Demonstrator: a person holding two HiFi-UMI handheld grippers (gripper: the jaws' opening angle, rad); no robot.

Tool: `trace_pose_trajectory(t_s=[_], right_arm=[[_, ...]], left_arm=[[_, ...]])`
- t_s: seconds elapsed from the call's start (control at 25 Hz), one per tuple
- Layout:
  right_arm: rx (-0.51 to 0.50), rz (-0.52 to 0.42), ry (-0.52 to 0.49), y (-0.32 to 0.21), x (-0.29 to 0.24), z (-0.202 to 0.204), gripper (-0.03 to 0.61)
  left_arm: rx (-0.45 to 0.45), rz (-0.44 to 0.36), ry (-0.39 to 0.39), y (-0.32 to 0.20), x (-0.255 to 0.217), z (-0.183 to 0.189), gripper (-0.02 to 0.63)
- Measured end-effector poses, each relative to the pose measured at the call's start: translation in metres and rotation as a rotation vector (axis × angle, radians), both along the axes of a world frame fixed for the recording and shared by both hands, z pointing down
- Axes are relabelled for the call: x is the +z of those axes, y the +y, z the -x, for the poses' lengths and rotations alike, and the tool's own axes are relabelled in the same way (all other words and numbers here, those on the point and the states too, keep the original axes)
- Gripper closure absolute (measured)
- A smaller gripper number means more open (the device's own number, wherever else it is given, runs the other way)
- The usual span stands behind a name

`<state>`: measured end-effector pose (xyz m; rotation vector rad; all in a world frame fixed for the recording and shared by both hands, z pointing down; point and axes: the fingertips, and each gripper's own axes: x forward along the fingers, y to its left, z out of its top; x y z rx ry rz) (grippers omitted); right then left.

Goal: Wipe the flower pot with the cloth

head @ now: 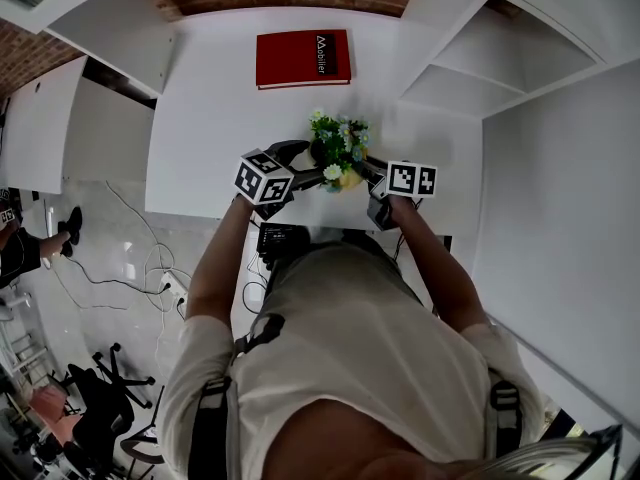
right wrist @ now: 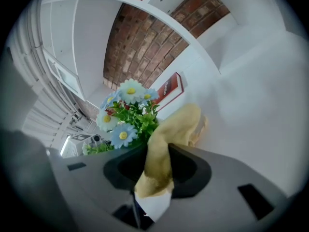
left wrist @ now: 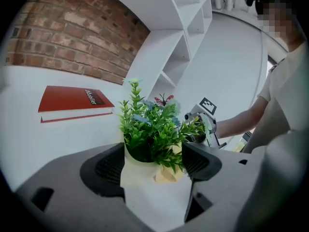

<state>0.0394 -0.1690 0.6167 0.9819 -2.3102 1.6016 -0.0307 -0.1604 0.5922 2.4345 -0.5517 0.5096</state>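
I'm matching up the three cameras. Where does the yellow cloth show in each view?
Head view: the yellow cloth at the flowers' lower right edge.
Left gripper view: cloth low centre, just right of the flower pot held in the left tongs.
Right gripper view: cloth at centre, pinched in the right tongs.
Shared landmark: the red book, seen in all three views.

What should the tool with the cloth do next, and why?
Probably rub the cloth along the pot: the right tool grips the cloth right beside it, and the left tool is clamped on the pot.
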Motion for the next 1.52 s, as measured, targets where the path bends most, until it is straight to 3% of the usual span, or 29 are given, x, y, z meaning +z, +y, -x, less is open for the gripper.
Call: trace_pose_trajectory(t_s=[0.56, 0.72, 0.88, 1.12, 1.52], right_arm=[[-0.13, 0.091, 0.043, 0.051, 0.027, 0.011, 0.439], [-0.084, 0.07, 0.007, 0.038, 0.014, 0.002, 0.439], [-0.034, 0.032, -0.022, 0.016, -0.001, -0.003, 0.437], [-0.065, 0.018, 0.009, 0.014, 0.005, 0.002, 0.437], [-0.124, 0.077, 0.043, 0.059, 0.027, 0.006, 0.437]], left_arm=[[-0.058, 0.011, 0.048, 0.043, -0.005, 0.003, 0.261], [-0.098, -0.015, 0.024, 0.031, -0.005, 0.022, 0.259], [-0.027, 0.006, 0.01, 0.027, -0.002, 0.016, 0.259], [-0.026, -0.003, -0.002, 0.026, 0.003, 0.006, 0.259], [-0.076, -0.012, -0.008, 0.056, 0.003, 0.0, 0.259]])
